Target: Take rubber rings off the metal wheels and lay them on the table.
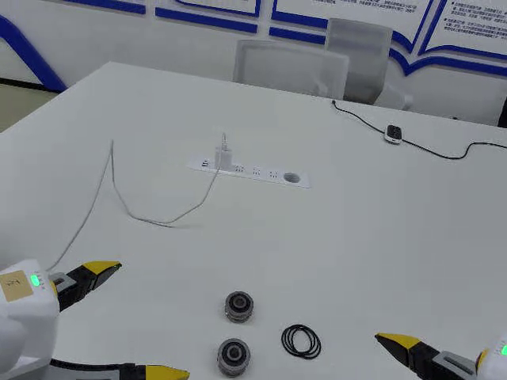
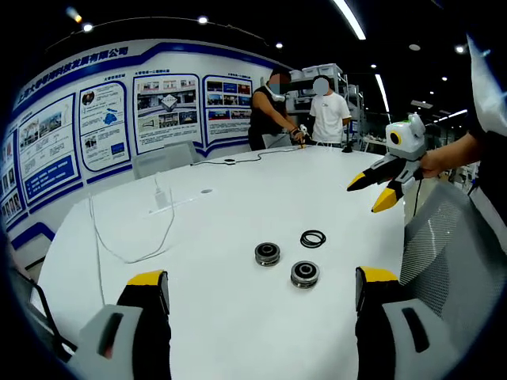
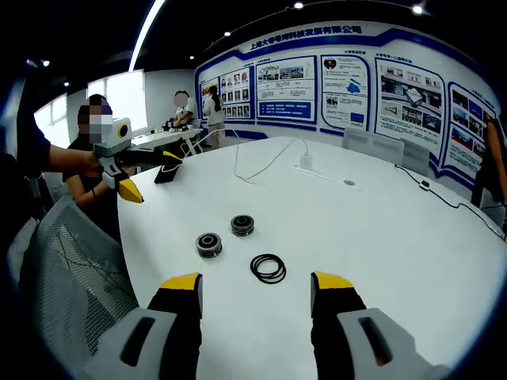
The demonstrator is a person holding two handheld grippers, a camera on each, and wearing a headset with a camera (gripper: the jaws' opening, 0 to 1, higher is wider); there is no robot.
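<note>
Two metal wheels with dark rims lie on the white table (image 1: 380,229), one (image 1: 239,306) behind the other (image 1: 234,356). To their right, black rubber rings (image 1: 301,341) lie flat in a small overlapping pile. My left gripper (image 1: 141,319) is open at the wheels' left, jaws wide apart. My right gripper (image 1: 416,354) comes in low from the right, open and empty. The left gripper view has the wheels (image 2: 267,253) (image 2: 305,274) and rings (image 2: 313,238) ahead of its jaws. In the right gripper view, rings (image 3: 268,267) lie just ahead, wheels (image 3: 209,244) (image 3: 242,226) beyond.
A white power strip (image 1: 249,170) with a plugged-in charger (image 1: 224,156) and a trailing white cable (image 1: 119,198) lies mid-table. A black cable with a small device (image 1: 394,134) runs far right. Chairs (image 1: 289,67) stand at the far edge. People (image 2: 273,111) stand at another table.
</note>
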